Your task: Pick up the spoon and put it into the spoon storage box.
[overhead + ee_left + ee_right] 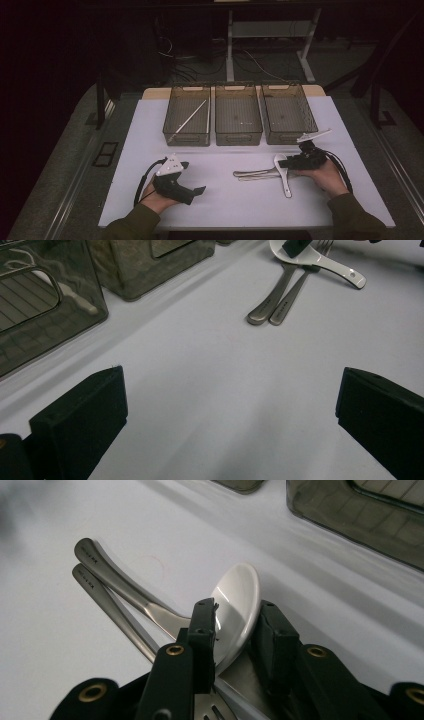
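Table, white top. Along the far edge: three smoked-plastic bins side by side. Near the right front: white ceramic spoon lying across two steel utensil handles.

Three bins stand side by side at the back of the table. A stick lies in the left bin. In front of the middle and right bins lie a spoon and two forks, touching. The forks' handles point left. The spoon lies across the forks.
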Tool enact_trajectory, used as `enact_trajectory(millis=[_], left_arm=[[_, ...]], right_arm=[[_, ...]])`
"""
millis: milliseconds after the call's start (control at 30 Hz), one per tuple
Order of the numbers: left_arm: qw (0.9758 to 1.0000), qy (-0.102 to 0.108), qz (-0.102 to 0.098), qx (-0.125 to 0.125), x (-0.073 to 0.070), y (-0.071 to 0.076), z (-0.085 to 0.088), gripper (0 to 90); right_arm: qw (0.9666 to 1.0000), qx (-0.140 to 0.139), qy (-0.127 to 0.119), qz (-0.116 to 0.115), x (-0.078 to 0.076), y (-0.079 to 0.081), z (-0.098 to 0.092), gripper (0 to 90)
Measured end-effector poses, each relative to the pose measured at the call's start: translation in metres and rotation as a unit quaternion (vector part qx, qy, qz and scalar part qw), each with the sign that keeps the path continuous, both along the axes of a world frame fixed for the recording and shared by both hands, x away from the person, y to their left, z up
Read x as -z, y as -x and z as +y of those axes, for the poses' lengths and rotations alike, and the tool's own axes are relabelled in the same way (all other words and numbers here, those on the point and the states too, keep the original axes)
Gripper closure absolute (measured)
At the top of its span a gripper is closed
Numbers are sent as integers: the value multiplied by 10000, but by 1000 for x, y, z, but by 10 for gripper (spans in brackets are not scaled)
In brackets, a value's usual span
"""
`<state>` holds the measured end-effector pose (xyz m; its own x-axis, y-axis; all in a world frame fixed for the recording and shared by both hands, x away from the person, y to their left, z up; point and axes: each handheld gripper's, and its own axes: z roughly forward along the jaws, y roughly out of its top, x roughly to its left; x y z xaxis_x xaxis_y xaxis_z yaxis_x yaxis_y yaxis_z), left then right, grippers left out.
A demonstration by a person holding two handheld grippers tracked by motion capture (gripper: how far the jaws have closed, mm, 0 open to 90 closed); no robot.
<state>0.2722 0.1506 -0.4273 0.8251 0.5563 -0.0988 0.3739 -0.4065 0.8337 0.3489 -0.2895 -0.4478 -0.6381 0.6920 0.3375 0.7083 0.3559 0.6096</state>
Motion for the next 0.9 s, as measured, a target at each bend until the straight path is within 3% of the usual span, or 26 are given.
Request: enact_trajectory(millis=[500, 900], left_arm=[[10000, 11, -8, 8, 0, 0, 0, 0], [10000, 10, -15, 38, -1, 1, 0, 0]], right_arm=[[9998, 170, -61, 47, -2, 0, -1, 770], [9991, 312, -244, -126, -13, 3, -10, 818]])
